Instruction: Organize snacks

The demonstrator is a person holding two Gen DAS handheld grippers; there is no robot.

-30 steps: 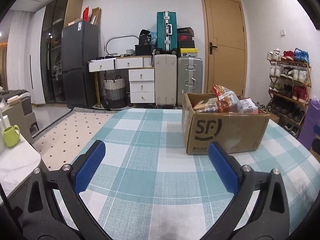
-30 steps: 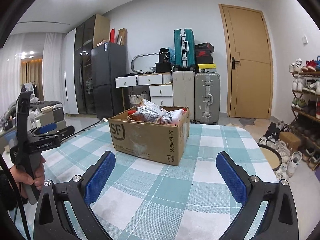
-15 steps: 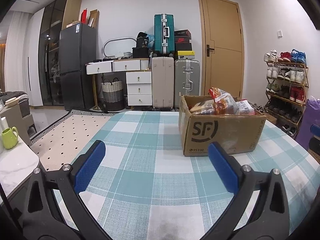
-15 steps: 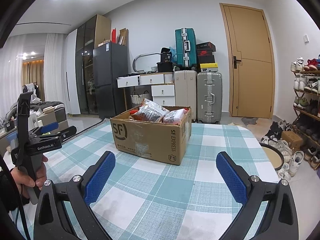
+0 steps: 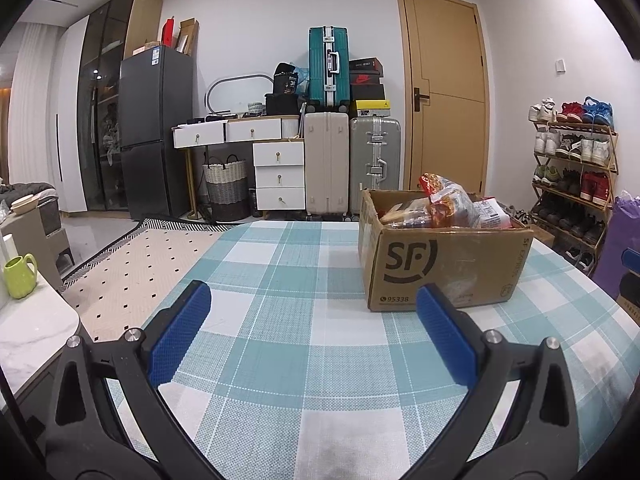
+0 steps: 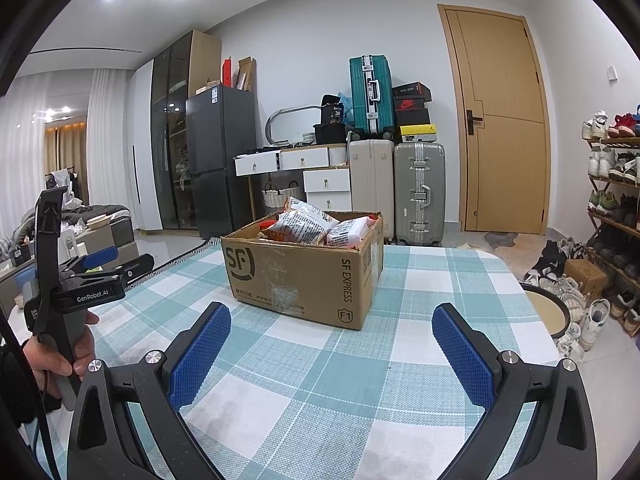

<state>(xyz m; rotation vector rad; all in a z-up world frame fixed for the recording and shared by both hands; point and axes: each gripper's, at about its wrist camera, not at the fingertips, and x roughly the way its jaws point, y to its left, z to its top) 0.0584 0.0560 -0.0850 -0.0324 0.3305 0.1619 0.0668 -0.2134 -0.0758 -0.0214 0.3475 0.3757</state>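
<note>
Since a second ago the cardboard box (image 5: 440,256) has slid slightly leftward and lower in the left wrist view, so the left gripper (image 5: 312,328) has turned a little and eased closer to it; in the right wrist view the box (image 6: 304,268) sits a touch further right than before, and the other gripper, seen at the left edge, has risen slightly.

The left gripper hovers low over the checked tablecloth (image 5: 280,360), level, its blue fingers spread wide with nothing between them. In the right wrist view it shows to the left of the box, held upright by the person's hand (image 6: 60,356) around its grey grip. The right gripper (image 6: 330,344) also hovers above the cloth (image 6: 320,392), level, fingers wide apart and empty.

The box stands on the cloth well ahead of both grippers, its top open and filled with snack packets (image 6: 308,228). For the left gripper the box lies beyond the right fingertip; for the right gripper it sits ahead, between the two fingers, nearer the left one.
</note>
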